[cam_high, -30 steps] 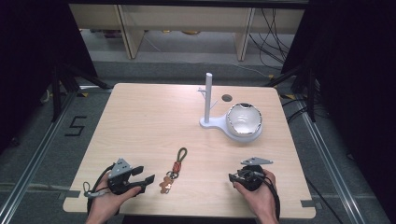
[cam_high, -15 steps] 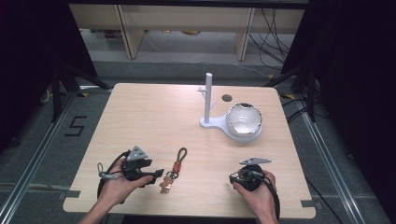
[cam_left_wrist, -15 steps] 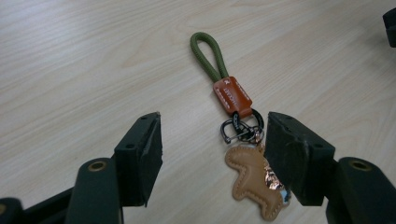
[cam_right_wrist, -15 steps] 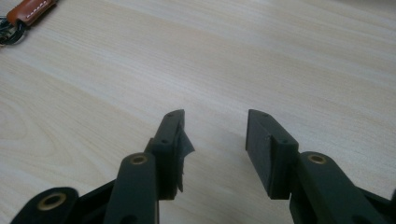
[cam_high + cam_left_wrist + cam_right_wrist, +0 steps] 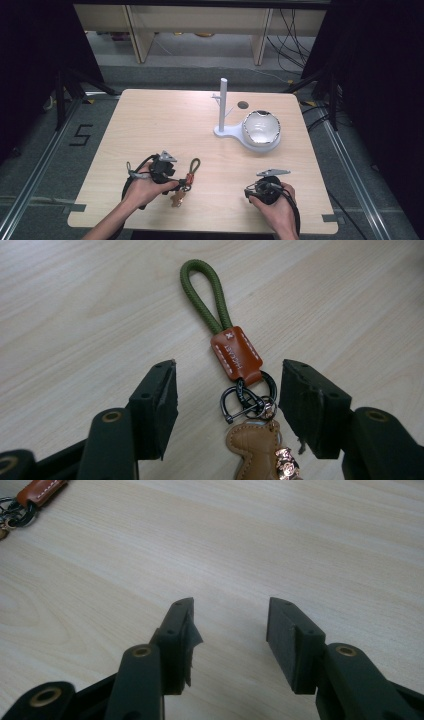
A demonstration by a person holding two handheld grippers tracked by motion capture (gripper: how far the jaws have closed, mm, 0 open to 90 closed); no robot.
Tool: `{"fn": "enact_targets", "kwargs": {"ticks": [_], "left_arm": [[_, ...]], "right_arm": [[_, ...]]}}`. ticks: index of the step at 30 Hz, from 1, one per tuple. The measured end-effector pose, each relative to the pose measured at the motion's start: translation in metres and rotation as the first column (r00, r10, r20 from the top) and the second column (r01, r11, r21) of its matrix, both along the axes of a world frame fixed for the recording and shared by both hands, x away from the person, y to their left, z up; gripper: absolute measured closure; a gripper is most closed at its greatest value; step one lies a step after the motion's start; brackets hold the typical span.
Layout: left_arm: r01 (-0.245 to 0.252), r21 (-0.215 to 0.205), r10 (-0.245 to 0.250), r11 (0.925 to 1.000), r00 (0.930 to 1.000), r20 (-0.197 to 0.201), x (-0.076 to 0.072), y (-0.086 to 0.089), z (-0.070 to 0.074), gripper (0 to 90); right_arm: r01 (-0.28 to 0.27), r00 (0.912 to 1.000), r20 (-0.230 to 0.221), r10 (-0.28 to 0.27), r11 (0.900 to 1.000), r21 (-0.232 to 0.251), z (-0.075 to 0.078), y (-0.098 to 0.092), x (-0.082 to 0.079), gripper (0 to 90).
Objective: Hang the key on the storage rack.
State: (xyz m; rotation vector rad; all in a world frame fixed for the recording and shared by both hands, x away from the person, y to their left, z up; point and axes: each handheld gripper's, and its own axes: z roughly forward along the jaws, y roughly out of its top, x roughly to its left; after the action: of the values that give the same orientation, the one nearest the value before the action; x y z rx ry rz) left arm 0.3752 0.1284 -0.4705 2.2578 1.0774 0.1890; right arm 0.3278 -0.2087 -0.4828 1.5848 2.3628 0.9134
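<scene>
A keychain (image 5: 189,176) lies flat on the wooden table (image 5: 165,120): green cord loop, brown leather tab (image 5: 236,354), dark metal clasp (image 5: 245,400) and a tan leather charm. My left gripper (image 5: 179,182) sits low over it at the front left. In the left gripper view the left gripper (image 5: 228,367) has the clasp and tab between its pads, which do not touch them. Its jaws have just been closing a little and still stand wide. My right gripper (image 5: 254,189) rests at the front right. The right gripper view shows the right gripper (image 5: 230,605) open over bare wood.
A white stand with an upright post (image 5: 223,107) and a shiny silver bowl (image 5: 260,129) on its base stand at the back right. A small round hole (image 5: 243,105) is in the tabletop behind them. Dark frames and cables surround the table.
My left hand has moved right and a little forward, from the front left corner to the keychain, so its jaws now straddle the clasp. The right hand has stayed put.
</scene>
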Motion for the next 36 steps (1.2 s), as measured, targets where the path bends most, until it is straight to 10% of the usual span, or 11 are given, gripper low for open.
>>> {"fn": "enact_targets", "kwargs": {"ticks": [18, 36], "left_arm": [[-0.047, 0.146, 0.065, 0.9882, 0.9907, -0.119, 0.023, -0.032, -0.010, 42.0], [-0.052, 0.186, 0.083, 0.9812, 0.9833, -0.162, 0.029, -0.043, -0.012, 45.7]], "right_arm": [[-0.017, 0.9994, -0.029, 0.019, 0.998, 0.054, 0.000, 0.003, -0.001, 53.7], [-0.028, 0.9987, -0.040, 0.031, 0.997, 0.068, -0.005, 0.005, 0.000, 53.4]]}}
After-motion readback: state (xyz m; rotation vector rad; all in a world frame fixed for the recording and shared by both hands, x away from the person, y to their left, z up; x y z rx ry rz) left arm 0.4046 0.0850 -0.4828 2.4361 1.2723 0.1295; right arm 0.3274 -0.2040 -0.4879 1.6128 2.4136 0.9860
